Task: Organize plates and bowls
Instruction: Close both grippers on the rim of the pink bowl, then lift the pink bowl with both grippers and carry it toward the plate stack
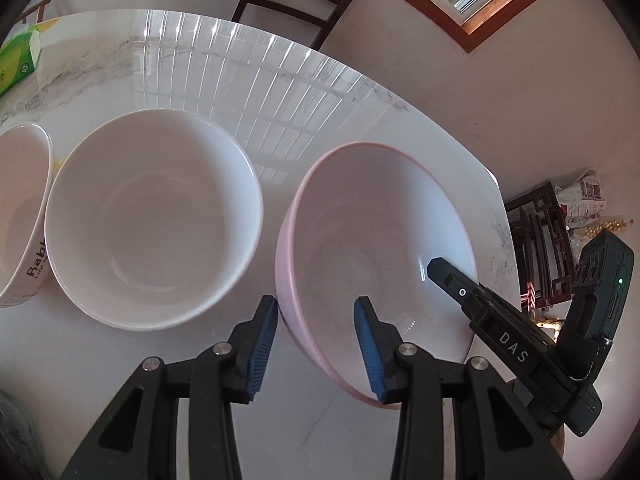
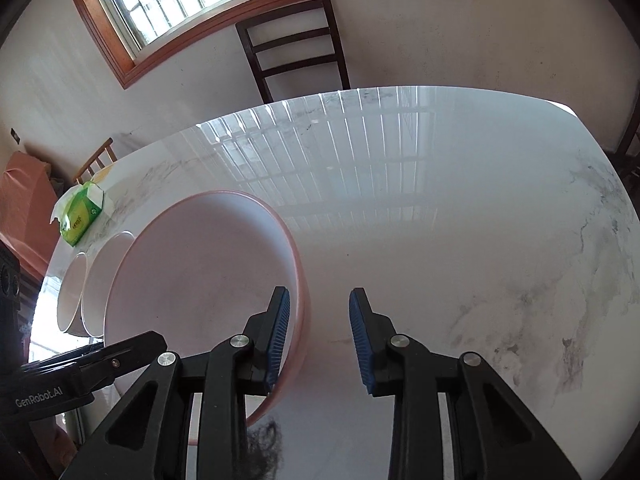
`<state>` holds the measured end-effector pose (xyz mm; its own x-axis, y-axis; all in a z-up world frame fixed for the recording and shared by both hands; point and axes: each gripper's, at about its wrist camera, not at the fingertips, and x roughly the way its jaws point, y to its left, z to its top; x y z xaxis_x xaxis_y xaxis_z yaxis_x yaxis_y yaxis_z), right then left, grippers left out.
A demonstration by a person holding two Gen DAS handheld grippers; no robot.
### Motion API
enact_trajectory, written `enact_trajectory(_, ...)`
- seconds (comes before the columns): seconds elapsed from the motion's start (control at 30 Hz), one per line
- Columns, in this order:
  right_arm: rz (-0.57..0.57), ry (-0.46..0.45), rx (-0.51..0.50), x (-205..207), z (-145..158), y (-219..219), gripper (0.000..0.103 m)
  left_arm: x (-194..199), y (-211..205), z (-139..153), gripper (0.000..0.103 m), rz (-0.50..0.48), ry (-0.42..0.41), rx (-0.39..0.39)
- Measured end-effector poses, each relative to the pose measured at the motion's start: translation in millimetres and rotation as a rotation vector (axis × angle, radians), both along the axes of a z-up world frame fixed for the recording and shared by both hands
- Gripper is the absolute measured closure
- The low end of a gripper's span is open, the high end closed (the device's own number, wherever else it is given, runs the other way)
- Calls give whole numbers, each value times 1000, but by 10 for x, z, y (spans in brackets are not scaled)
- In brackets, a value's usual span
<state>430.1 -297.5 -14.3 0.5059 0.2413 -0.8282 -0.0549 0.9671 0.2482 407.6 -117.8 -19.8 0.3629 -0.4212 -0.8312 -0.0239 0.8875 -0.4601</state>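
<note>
The pink bowl (image 1: 376,264) sits empty on the marble table (image 1: 200,80), close to its right end and near edge, tipped a little so its opening leans toward me. My left gripper (image 1: 316,340) straddles the bowl's near-left rim, one blue pad outside the wall and one inside, jaws narrow but with a visible gap, so I judge the rim is bracketed rather than pinched. My right gripper (image 2: 319,340) does the same on the bowl's right rim: its left finger lies inside the bowl, its right finger outside over bare table, and the pads stand apart without pressing the wall (the wall looks nearest the inner pad, though I cannot tell whether they touch). Both hands are about equally near. Left of the pink bowl, just beside it, stands an empty white bowl (image 1: 154,220), and beyond that a printed bowl (image 1: 20,216), also empty as far as shows. A green tissue pack (image 1: 20,56) lies at the far-left corner.
</note>
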Motion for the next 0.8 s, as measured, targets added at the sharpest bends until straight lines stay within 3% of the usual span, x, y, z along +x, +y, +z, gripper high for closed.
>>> enact_trajectory(0.07,13,33,22,12,-67,-5,93,15,-55,-13,71,-6,-2,38)
enact_trajectory(0.17,17,42,28,-32,-74,-26,92,-25,-96,17,75,-7,-37,91)
enact_trajectory(0.4,20,23,71,-407,70,-106,91,-354,-57,193,76,-31,-92,66)
enact_trajectory(0.6,52,7,125,-949,280,45,89,-873,272,395,76,-14,-127,31)
enact_trajectory(0.8,141,6,155,-1494,381,528,89,-1568,869,520,76,75,-169,-4)
